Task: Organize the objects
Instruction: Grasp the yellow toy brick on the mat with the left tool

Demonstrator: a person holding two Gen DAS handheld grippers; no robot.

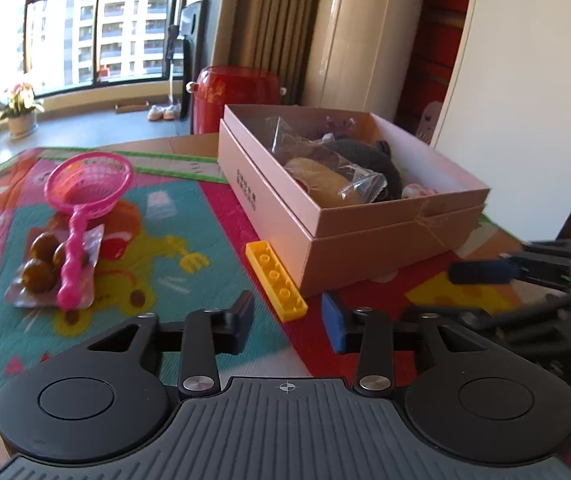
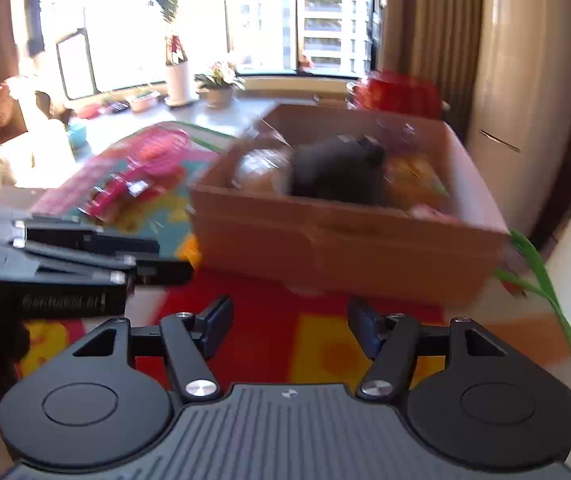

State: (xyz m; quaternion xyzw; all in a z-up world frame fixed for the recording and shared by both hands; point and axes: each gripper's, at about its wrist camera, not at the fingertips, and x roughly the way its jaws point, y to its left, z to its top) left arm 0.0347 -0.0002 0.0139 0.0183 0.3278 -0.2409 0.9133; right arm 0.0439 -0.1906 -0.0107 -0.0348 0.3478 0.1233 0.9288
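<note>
1. Left wrist view: my left gripper [image 1: 287, 320] fills the bottom of the frame with its jaws spread apart and nothing between them, low over the colourful play mat [image 1: 189, 232].
2. Just above the gap between the jaws, a yellow building brick [image 1: 276, 280] lies flat on the mat, its long side just beside the front corner of the pink box [image 1: 269, 196].
3. That box sits right of centre, open-topped, and I see a dark plush toy [image 1: 365, 156], a clear plastic bag [image 1: 325, 160] and a bread-like item [image 1: 317, 178] inside it.
4. At the left of the frame, a pink toy net [image 1: 85, 188] lies across a packet of brown round things [image 1: 45, 268].
5. A red stool [image 1: 237, 96] stands behind the box, upper centre.
6. At the right edge my right gripper [image 1: 481, 272] reaches in; from this view I cannot tell how its jaws stand.
7. Right wrist view: heavily blurred, but I see the right gripper [image 2: 289, 328] with its jaws wide apart and empty, low in the frame, with the box [image 2: 345, 240] above it at centre.
8. The left gripper [image 2: 157, 264] comes in from the left edge.
</note>
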